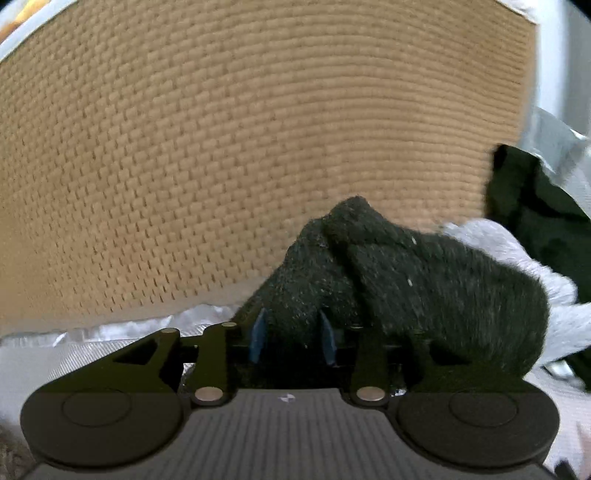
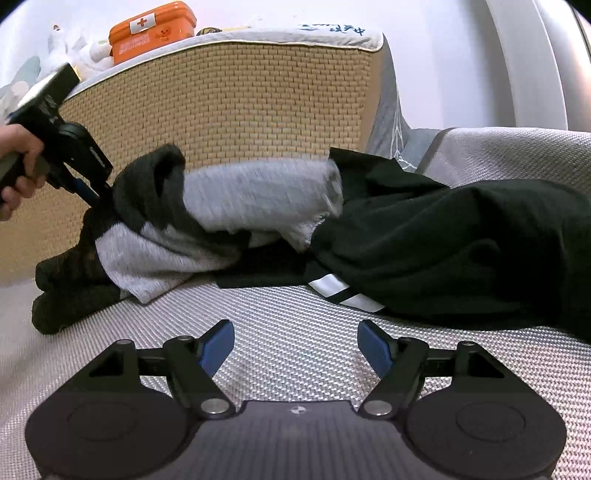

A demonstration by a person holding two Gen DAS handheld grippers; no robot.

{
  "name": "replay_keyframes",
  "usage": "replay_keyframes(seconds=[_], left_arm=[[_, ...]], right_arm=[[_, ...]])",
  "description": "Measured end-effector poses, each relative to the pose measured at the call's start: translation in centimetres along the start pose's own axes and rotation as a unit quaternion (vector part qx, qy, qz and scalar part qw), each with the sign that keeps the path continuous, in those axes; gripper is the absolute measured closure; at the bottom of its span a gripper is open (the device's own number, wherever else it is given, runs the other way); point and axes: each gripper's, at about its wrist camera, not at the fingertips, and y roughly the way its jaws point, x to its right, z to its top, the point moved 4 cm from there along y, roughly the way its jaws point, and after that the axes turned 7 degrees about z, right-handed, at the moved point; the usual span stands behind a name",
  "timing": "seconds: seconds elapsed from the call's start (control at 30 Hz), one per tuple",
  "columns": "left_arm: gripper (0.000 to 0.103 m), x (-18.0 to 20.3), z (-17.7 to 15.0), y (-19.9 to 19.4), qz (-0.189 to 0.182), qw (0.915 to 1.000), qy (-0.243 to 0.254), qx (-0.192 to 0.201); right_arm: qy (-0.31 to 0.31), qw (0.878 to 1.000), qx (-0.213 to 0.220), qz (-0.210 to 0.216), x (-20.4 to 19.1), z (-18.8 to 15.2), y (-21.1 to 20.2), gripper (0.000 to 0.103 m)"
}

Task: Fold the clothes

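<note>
A grey and black knit sweater [image 2: 236, 192] lies bunched on the silver woven surface [image 2: 295, 310] against a tan woven wall. My left gripper [image 1: 293, 334] is shut on the sweater's fuzzy black cuff [image 1: 388, 266] and lifts it. It also shows in the right wrist view [image 2: 98, 194], held in a hand at the far left. A black garment with white stripes [image 2: 461, 243] lies to the right of the sweater, partly under it. My right gripper [image 2: 295, 347] is open and empty, low over the surface in front of the clothes.
The tan woven wall [image 2: 236, 103] stands close behind the clothes. An orange first-aid box [image 2: 151, 31] and soft toys [image 2: 85, 51] sit on top of it. A white curved edge [image 2: 535, 62] rises at the right.
</note>
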Motion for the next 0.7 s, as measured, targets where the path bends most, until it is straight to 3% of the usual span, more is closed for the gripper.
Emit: replay_keyframes(seconds=[0.3,0.53,0.63,0.7], left_arm=[[0.059,3.3,-3.7,-2.8,-0.04,0.9983,0.039,-0.013],[0.059,2.8,-5.5,-1.6,-0.059,0.9978,0.0,-0.029],[0.059,2.6,-5.9,-1.3,-0.07,0.9967,-0.022,-0.034],[0.059,2.3,-6.1,-1.1,-0.081,0.9956,-0.034,-0.033]], right_arm=[[0.004,1.0,-0.005,0.002,0.0,0.1,0.0,0.026],[-0.039,0.998,-0.046,0.022,-1.5,0.4,1.2,0.026],[-0.146,0.987,-0.051,0.031,-3.8,1.1,2.2,0.029],[-0.243,0.969,-0.032,0.01,-5.3,1.9,2.9,0.029]])
